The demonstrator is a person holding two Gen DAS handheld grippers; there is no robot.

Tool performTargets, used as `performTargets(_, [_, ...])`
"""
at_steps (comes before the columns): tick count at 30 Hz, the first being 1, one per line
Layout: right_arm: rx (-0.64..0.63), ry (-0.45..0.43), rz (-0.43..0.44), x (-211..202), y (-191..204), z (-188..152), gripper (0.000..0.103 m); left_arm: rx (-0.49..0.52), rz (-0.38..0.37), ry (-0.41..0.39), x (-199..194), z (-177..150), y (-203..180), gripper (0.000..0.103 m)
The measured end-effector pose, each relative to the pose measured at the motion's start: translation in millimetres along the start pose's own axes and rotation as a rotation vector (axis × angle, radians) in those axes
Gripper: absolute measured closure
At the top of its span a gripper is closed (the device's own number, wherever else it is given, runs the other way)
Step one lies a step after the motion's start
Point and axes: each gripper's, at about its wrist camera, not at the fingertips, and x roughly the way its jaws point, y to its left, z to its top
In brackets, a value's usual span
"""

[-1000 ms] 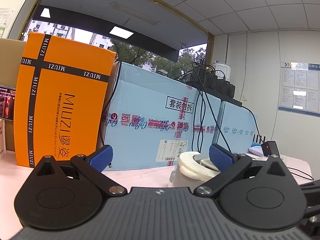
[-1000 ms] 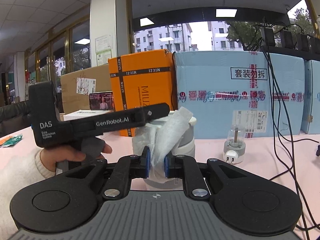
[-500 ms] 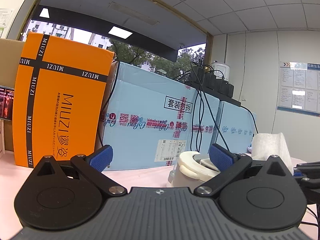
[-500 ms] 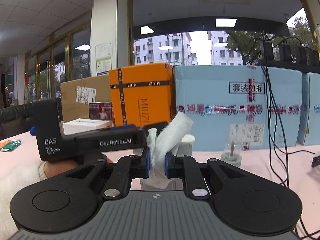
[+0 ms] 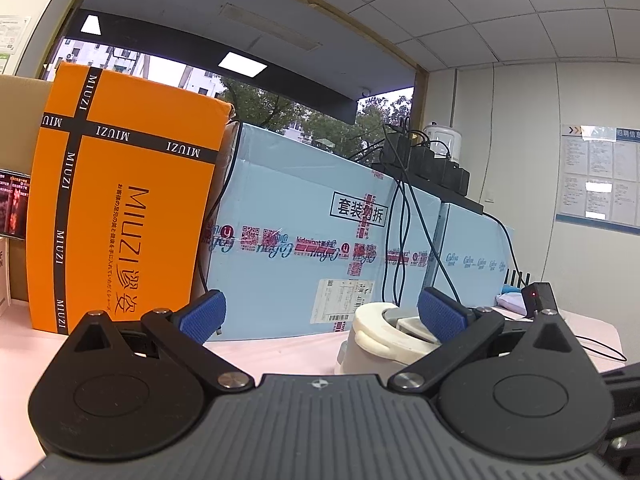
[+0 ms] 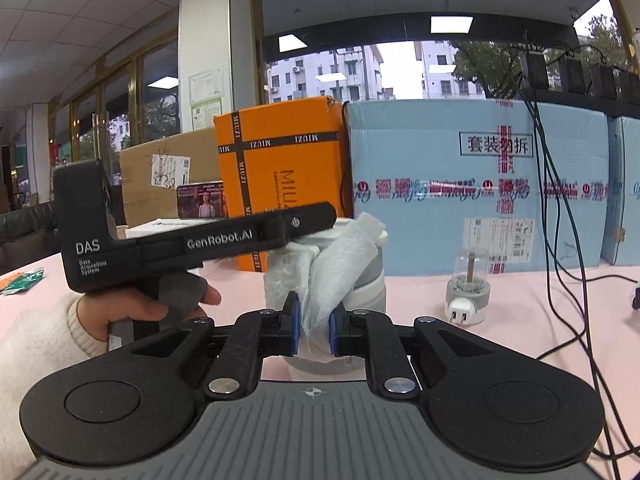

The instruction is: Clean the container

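wipe (image 6: 332,276): soft, fuzzy, crinkled paper-like cloth
container (image 5: 380,338): smooth cream plastic, slight sheen
right claw (image 6: 314,330): matt black plastic, shiny metal rivets
orange box (image 5: 124,208): matt cardboard
blue boxes (image 5: 304,240): cardboard, glossy tape
desk (image 6: 420,292): smooth, pale pink

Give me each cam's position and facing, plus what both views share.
Left wrist: on the left gripper, looking level across the table at the white container; its open blue pads show.
Right wrist: on the right gripper, angled slightly down at the wipe it clamps; left hand shows.
Shared: container, orange box, blue box.
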Motion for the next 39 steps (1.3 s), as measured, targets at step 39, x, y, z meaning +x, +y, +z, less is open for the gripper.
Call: performTargets(39, [0.007, 0.239, -0.013, 23.0, -5.8, -44.8, 0.090, -0.004, -0.015, -0.002, 3.6, -0.3, 4.3, 0.000])
